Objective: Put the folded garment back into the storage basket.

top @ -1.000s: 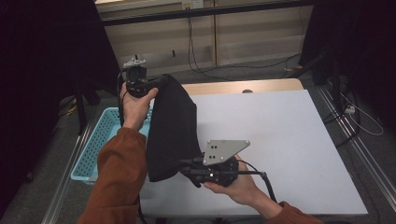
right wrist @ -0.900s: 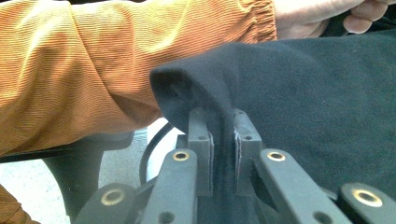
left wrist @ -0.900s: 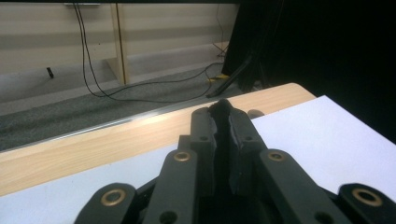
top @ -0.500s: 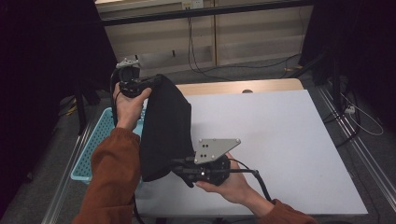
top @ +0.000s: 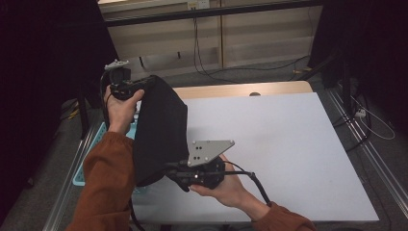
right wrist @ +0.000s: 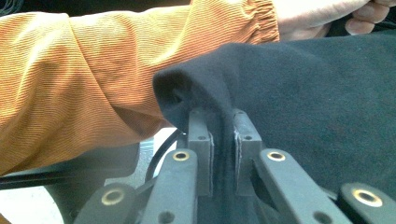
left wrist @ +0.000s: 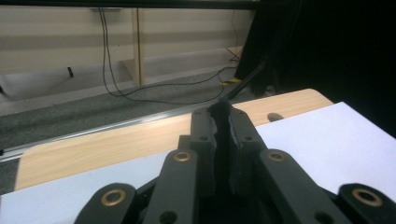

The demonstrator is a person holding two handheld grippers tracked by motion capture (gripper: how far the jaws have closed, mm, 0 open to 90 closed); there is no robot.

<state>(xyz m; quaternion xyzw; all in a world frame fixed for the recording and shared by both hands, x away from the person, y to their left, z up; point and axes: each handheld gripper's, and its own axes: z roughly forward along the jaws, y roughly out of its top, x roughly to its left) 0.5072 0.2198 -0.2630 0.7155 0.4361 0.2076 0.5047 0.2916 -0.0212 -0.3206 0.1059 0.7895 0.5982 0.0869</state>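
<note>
Black garment (top: 161,132) stretched above the desk's (top: 288,144) left edge, clamped by left hand-held gripper (top: 144,85) and right hand-held gripper (top: 175,172). Carried leftward since a second earlier, toward the blue basket (top: 91,159); probably bound for it.

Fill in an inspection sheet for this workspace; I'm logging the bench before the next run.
Surface: white table top, bare, wooden strip along its far edge.
Job's things: black cloth held up between both grippers, over the table's left edge.
Clutter: blue basket beside the table, partly hidden.
Grippers: left hand-held gripper shut on the cloth's upper end; right hand-held gripper shut on its lower edge.
Cables: right gripper's cable trails toward the person; wall cables on the floor behind.
Surroundings: beige wall panels, dark curtains.
</note>
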